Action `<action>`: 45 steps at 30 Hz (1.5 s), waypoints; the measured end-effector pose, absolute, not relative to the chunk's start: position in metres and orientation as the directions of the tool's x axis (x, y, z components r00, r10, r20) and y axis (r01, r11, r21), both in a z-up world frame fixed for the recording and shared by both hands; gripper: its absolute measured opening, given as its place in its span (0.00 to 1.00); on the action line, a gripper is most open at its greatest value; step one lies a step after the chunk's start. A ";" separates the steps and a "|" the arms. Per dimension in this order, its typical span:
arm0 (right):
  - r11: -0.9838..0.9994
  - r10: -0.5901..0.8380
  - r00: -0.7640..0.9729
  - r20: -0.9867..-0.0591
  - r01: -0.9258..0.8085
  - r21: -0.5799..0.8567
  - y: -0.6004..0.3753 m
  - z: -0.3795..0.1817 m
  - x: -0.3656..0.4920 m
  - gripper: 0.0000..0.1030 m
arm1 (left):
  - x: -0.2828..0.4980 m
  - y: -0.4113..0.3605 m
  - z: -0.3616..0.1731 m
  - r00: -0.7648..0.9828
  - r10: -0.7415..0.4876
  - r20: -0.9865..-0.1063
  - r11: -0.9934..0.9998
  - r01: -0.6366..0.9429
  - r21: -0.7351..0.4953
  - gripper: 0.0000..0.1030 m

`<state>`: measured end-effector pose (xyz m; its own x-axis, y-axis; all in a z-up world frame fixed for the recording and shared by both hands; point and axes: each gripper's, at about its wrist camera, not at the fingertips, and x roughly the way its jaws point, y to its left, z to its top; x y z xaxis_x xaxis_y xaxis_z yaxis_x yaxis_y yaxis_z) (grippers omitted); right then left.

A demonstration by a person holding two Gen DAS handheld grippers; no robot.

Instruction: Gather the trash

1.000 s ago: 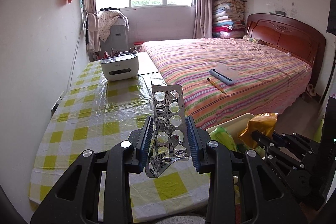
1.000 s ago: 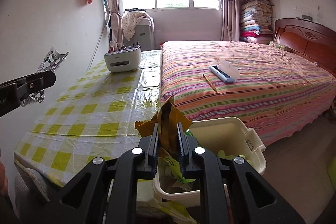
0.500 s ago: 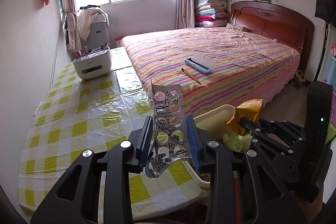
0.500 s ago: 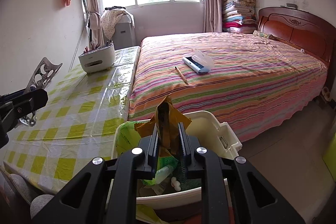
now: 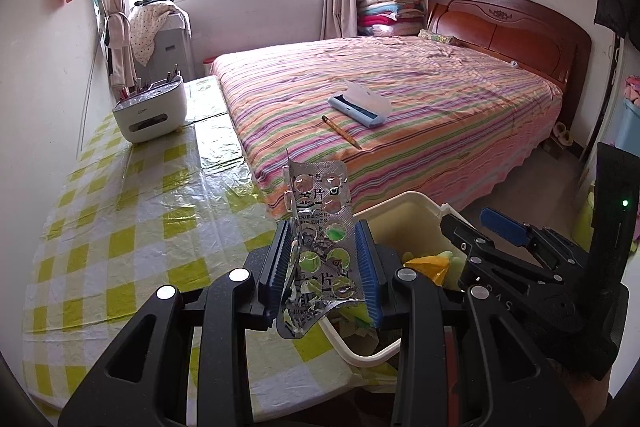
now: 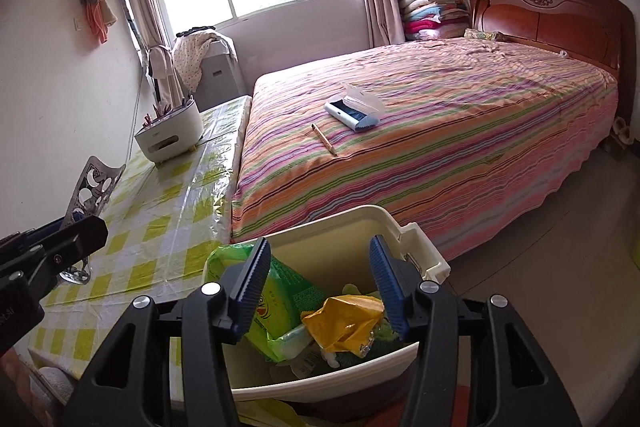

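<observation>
My left gripper (image 5: 322, 267) is shut on a crumpled silver pill blister pack (image 5: 320, 223), held upright over the table edge just left of the cream trash bin (image 5: 416, 205); the pack also shows in the right wrist view (image 6: 94, 187). My right gripper (image 6: 320, 281) is open and empty above the bin (image 6: 394, 225). A yellow wrapper (image 6: 344, 319) lies in the bin on top of green packaging (image 6: 276, 303). The right gripper shows in the left wrist view (image 5: 508, 247) over the bin's right side.
A table with a yellow checked cloth (image 5: 120, 227) stands along the left wall, with a white organiser box (image 5: 150, 113) at its far end. A striped bed (image 5: 400, 107) carries a pencil (image 5: 342, 133) and a blue case (image 5: 358, 105).
My right gripper has opened and dropped the yellow wrapper into the bin. My left gripper has moved right toward the bin, still holding the blister pack.
</observation>
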<state>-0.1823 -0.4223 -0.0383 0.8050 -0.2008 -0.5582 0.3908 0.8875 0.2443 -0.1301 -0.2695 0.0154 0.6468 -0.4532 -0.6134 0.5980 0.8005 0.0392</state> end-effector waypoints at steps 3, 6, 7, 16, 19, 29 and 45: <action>0.861 -0.226 0.822 -0.523 0.419 0.287 -0.427 -0.030 -0.207 0.50 | -0.130 -0.278 0.011 0.636 -0.453 -0.625 0.791 0.610 0.047 0.31; 0.835 -0.253 0.846 -0.469 0.436 0.336 -0.424 -0.021 -0.242 0.57 | -0.132 -0.288 0.006 0.620 -0.459 -0.636 0.778 0.627 0.050 0.31; 0.833 -0.260 0.854 -0.451 0.434 0.342 -0.420 -0.018 -0.253 0.58 | -0.133 -0.292 0.005 0.612 -0.462 -0.642 0.772 0.633 0.048 0.31; 0.828 -0.290 0.886 -0.361 0.422 0.370 -0.399 0.001 -0.304 0.58 | -0.136 -0.320 -0.008 0.595 -0.468 -0.654 0.755 0.654 0.054 0.70; 0.822 -0.303 0.888 -0.345 0.427 0.377 -0.395 0.004 -0.310 0.63 | -0.141 -0.317 -0.008 0.638 -0.458 -0.620 0.768 0.635 0.086 0.79; 0.829 -0.397 0.870 -0.292 0.476 0.293 -0.315 0.014 -0.338 0.79 | -0.202 -0.200 0.021 0.760 -0.365 -0.538 0.847 0.511 0.148 0.85; 0.893 -0.377 0.873 -0.308 0.431 0.127 -0.199 0.024 -0.338 0.85 | -0.255 -0.050 0.044 0.869 -0.217 -0.446 0.947 0.299 0.122 0.86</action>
<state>-0.3376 -0.1987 0.0239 0.8733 -0.3774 -0.3079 0.4309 0.8934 0.1270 -0.2548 -0.0497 0.0435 0.8685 -0.2165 -0.4459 0.2987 0.9465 0.1221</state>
